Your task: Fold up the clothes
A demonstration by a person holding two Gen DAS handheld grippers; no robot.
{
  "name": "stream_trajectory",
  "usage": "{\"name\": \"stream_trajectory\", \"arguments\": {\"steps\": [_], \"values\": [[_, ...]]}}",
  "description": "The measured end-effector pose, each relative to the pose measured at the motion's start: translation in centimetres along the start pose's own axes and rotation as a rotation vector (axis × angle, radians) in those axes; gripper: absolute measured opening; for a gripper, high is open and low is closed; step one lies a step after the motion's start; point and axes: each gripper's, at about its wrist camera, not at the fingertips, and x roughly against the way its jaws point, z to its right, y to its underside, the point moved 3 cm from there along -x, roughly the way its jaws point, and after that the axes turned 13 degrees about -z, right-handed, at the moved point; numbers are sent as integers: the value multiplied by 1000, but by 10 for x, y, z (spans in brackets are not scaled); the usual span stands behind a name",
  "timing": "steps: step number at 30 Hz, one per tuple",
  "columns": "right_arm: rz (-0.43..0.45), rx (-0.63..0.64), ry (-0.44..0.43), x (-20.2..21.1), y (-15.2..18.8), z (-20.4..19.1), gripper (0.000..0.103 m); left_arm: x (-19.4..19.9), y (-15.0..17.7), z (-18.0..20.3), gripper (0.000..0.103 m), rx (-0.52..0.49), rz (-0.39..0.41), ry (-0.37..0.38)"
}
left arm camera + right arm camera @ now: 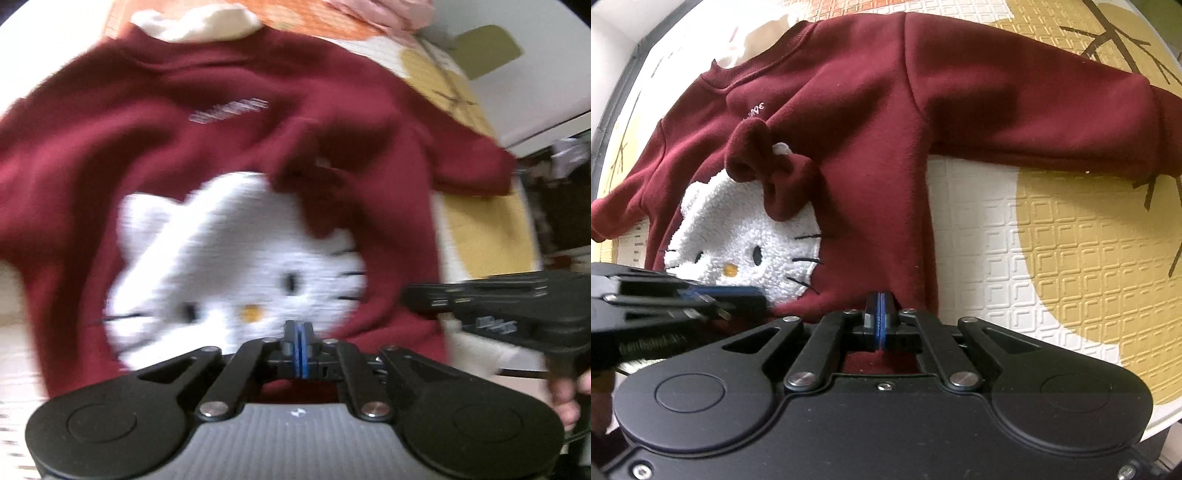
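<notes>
We see a dark red sweater (857,122) lying spread, front up, on a mat (1071,236) embossed with white squares and yellow rounds. It fills the middle and left of the right wrist view, neckline at the upper left, one sleeve (1034,122) stretching to the right edge, the other reaching the left edge. A fluffy white cat face (738,236) sits at the lower left of its front, with a red fabric bow (768,173) at the face's upper right.

Our right tongs (878,321) sit low in the centre of that view, blue pads pressed together at the sweater's bottom hem; red cloth shows right at them and behind the linkage, so they seem to pinch the hem. Our left tongs (738,299) enter from the left edge, tips at the hem below the cat face.

The left wrist view is blurred. There the left tongs (298,332) are closed at the bottom edge of the cat face (229,258), seemingly on the hem too. The right tool comes in from the right edge, with fingers (565,402) wrapped round its handle. A cream cloth (199,22) lies beyond the neckline at the top.
</notes>
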Motion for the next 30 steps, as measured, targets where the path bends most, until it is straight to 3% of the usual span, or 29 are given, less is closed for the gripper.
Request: {"name": "stream_trajectory", "arguments": {"steps": [5,11,16,25,30], "values": [[-1,7,-11,1,0,6,0,14,9,-38,4,94,1,-2],[-15,42,5,1,-2,7,0,29,21,-74,3,142,22,-100],[-22,69,24,1,-3,7,0,41,28,-104,3,214,35,-108],[-34,133,99,6,-2,3,0,50,39,-106,4,237,54,-72],[9,148,36,25,0,-11,1,63,39,-88,11,181,89,-23]]}}
